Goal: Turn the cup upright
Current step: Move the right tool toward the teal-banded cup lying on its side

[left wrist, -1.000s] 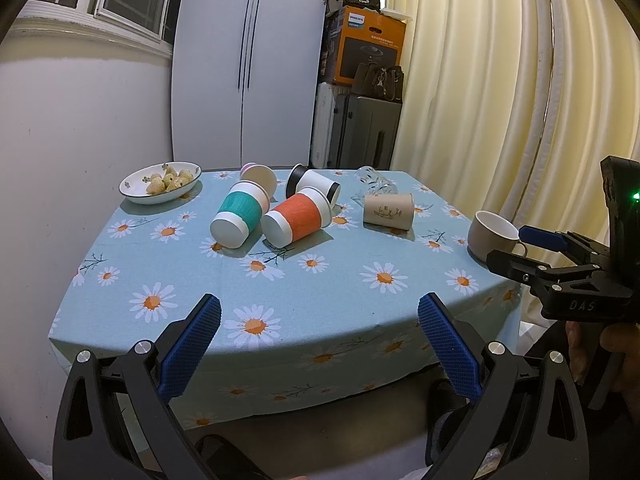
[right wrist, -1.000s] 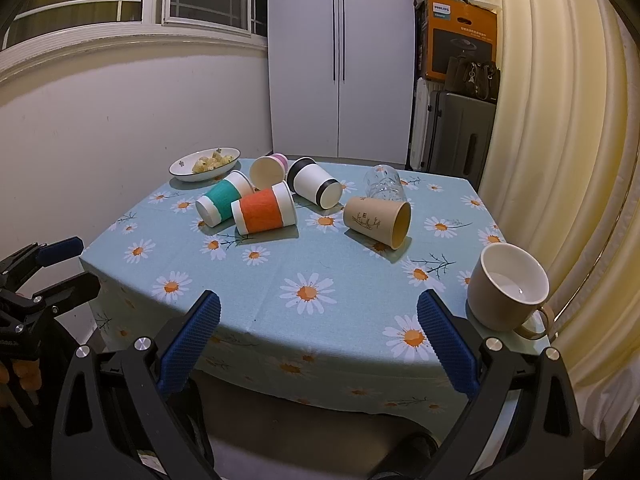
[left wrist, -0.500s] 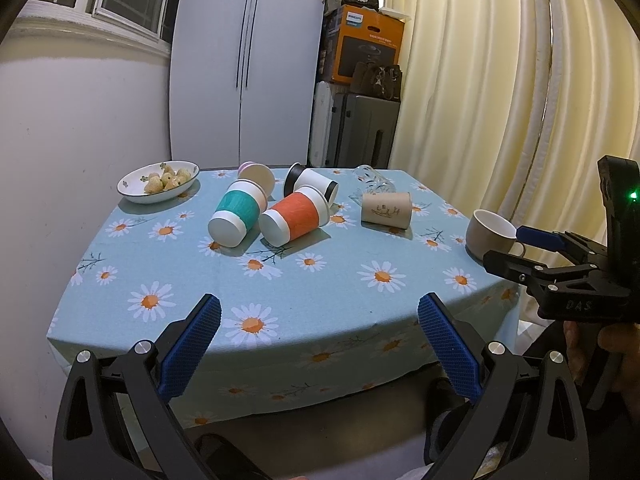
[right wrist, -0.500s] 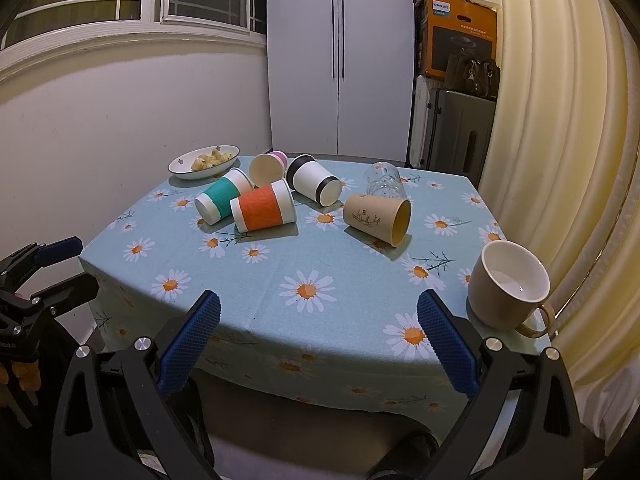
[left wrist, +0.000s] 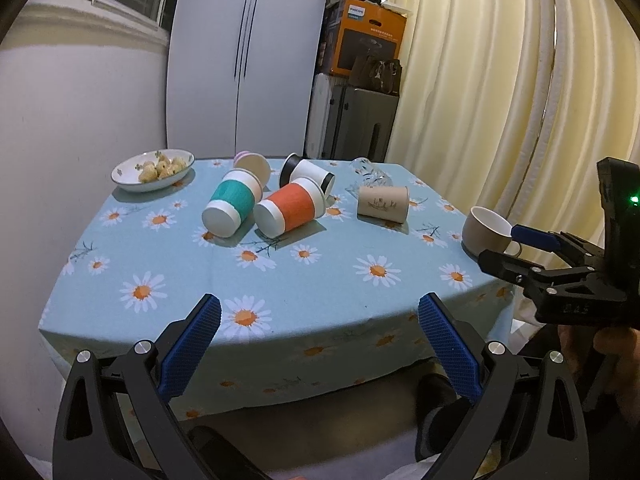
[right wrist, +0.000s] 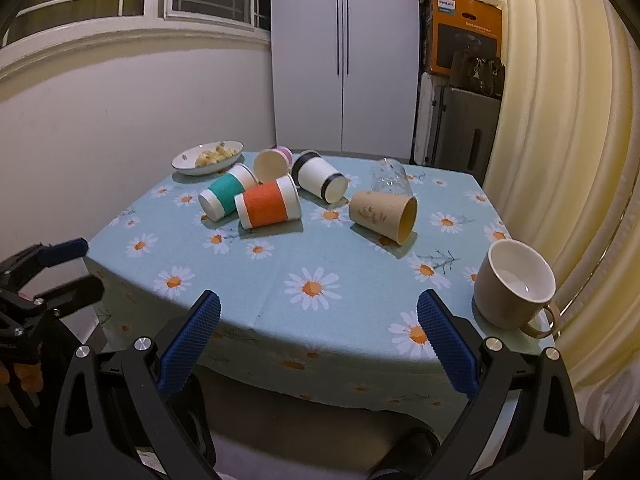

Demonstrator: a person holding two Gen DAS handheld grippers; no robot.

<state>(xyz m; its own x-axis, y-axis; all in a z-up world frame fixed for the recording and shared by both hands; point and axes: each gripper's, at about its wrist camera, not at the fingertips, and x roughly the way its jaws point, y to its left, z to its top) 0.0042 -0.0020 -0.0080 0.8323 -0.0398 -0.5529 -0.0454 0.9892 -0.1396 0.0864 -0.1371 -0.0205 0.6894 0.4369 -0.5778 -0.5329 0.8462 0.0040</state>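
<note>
Both tools, left tool point(left wrist: 319, 318) and right tool point(right wrist: 318, 316), released (tipped kraft cup point(right wrist: 382, 214) untouched)

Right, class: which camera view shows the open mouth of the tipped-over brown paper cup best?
The right wrist view: the brown paper cup lies on its side with its open rim turned toward that camera, so the inside shows. The left wrist view shows the same cup side-on, printed wall only, mouth turned away.
</note>
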